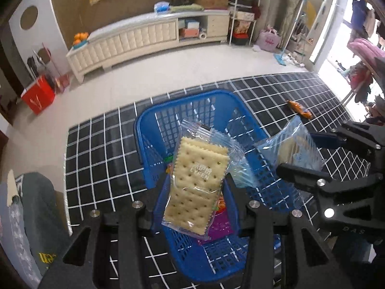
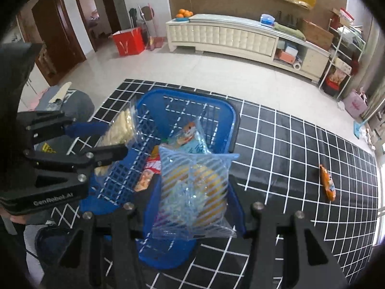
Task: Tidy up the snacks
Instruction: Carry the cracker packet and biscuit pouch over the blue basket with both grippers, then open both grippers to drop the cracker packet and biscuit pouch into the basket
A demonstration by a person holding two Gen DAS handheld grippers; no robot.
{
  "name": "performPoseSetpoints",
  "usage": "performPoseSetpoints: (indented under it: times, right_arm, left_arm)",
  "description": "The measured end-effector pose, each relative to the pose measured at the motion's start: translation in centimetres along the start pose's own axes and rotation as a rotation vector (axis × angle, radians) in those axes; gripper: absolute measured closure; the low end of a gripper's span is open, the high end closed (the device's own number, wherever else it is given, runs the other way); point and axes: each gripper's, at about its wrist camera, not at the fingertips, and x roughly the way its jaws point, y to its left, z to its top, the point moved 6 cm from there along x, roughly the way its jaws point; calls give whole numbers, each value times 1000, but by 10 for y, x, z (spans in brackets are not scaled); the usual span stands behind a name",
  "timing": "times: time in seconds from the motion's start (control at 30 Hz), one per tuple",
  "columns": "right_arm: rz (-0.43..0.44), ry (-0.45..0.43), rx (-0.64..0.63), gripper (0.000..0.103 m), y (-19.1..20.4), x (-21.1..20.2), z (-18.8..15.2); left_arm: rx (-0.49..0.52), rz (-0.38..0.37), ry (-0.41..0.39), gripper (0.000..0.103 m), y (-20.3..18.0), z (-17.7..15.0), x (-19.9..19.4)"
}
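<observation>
My left gripper (image 1: 196, 190) is shut on a clear packet of square crackers (image 1: 197, 178) and holds it over the blue plastic basket (image 1: 187, 98). My right gripper (image 2: 195, 190) is shut on a blue-striped packet with a yellow snack inside (image 2: 192, 183), over the same basket (image 2: 192, 96). Each view shows the other gripper: the right gripper (image 1: 296, 153) with its striped packet (image 1: 288, 149), and the left gripper (image 2: 115, 138) with its crackers (image 2: 120, 130). Several snack packets (image 2: 190, 134) lie in the basket. An orange wrapped snack (image 2: 327, 183) (image 1: 299, 109) lies on the cloth to the right.
The basket stands on a black cloth with a white grid (image 2: 288, 144). Beyond it is pale tiled floor, a long white cabinet (image 2: 240, 38) and a red box (image 2: 128, 41). A person's dark clothing (image 1: 36, 204) is at the left edge.
</observation>
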Motion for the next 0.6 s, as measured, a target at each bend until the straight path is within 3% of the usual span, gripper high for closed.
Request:
performPoseSetpoints:
  times: [0.33,0.6]
  right_arm:
    - [-21,4,11,46,-9,1,-3]
    - [7,-4,22,46,-3,-12,0]
  left_arm:
    - [-60,-46,47,62,1,7,30]
    - [-57,-24,27,61,2,4,13]
